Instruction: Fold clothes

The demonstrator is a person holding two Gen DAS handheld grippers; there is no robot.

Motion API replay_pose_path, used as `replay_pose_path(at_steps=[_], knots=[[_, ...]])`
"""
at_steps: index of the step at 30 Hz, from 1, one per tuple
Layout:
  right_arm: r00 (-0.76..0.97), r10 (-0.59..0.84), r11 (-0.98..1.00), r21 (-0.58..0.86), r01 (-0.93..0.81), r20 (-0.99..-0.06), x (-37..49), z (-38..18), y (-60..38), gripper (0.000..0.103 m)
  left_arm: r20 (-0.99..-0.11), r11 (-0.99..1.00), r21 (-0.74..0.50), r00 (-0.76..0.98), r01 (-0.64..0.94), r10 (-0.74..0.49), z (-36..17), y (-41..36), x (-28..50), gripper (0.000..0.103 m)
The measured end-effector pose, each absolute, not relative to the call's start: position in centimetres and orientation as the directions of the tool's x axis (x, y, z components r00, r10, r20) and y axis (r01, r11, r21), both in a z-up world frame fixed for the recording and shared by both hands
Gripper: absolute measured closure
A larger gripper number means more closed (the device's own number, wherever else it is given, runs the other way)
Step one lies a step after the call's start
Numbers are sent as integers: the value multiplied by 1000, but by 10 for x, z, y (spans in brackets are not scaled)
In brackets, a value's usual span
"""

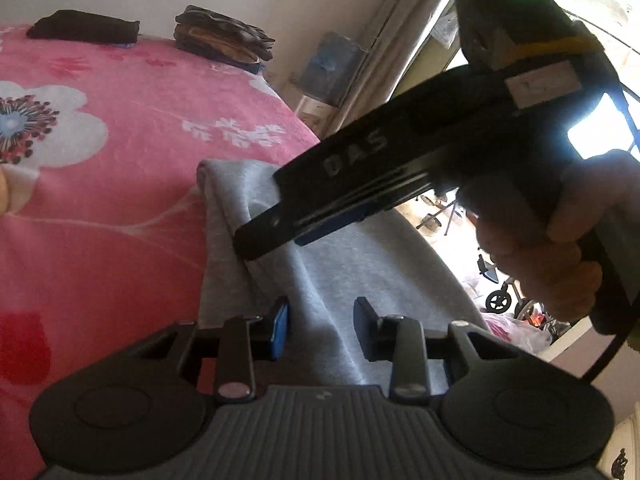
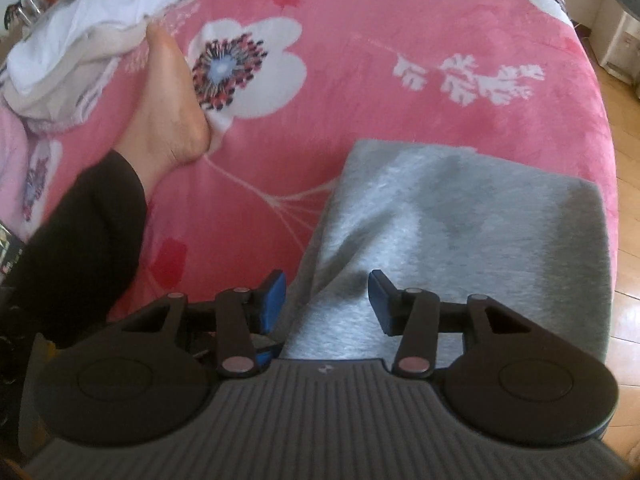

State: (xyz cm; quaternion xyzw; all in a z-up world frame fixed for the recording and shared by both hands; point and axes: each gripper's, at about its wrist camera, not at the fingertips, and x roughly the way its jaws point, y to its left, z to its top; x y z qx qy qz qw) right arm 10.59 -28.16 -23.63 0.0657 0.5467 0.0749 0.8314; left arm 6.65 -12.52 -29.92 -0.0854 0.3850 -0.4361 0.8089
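Observation:
A grey garment [image 1: 360,264] lies folded into a rectangle on the pink flowered blanket [image 1: 120,128], near the bed's right edge. My left gripper [image 1: 322,324] hovers over its near part, jaws apart, with grey fabric showing in the gap and neither pad pressing on it. My right gripper [image 1: 260,240], held in a hand, points down at the fold along the garment's left side. In the right wrist view the right gripper [image 2: 328,300] is open just above the grey garment [image 2: 460,208], with nothing gripped.
Dark folded clothes [image 1: 84,30] and a brown stack [image 1: 224,36] sit at the far end of the bed. A white clothes pile [image 2: 80,40] lies far left, beside a person's bare foot [image 2: 168,112]. Wooden floor [image 2: 628,160] runs past the bed's right edge.

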Motion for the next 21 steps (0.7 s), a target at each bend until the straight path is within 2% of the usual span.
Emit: replay_pose_path(at_steps=[3,4,5,6,8,12,13,15,17,19,20,21], knots=[[365,175,985,160,-71,-915,110,-246,-276,60,-535,596,-506,315,624,-784,-301,-122,67,65],[368,168,986,151,-73,-914,110,-247,-275,65,-533,592,-511,311,623,-787,-302,-122,67,64],[372,161,987,143,-75,-914,110,-249,-274,76,-534,592,-512,309,622,-787,-302,-121,66,62],[375,155,988,136,-75,-914,110,-250,-274,82,-535,592,-512,308,622,-787,-302,-120,65,62],[380,179,983,176,-42,-907,110,-250,-281,90,-534,588,-539,295,603,-792,-305,-120,69,61],[391,212,974,228,-6,-896,104,-248,-291,90,-520,568,-611,262,551,-813,-313,-121,80,64],[394,225,969,245,1,-891,103,-248,-294,90,-514,564,-628,259,535,-818,-315,-122,83,67],[402,248,959,281,23,-881,102,-247,-299,89,-509,561,-652,254,510,-823,-320,-120,87,85],[404,267,950,310,45,-875,102,-247,-306,88,-474,533,-704,248,469,-845,-324,-113,92,88],[402,284,941,335,59,-870,102,-247,-310,87,-438,498,-753,237,430,-867,-326,-107,96,88],[400,294,936,347,65,-868,102,-246,-312,82,-446,503,-749,234,431,-864,-325,-107,97,86],[398,300,931,357,77,-867,102,-246,-315,78,-471,522,-733,229,436,-852,-324,-110,97,76]])
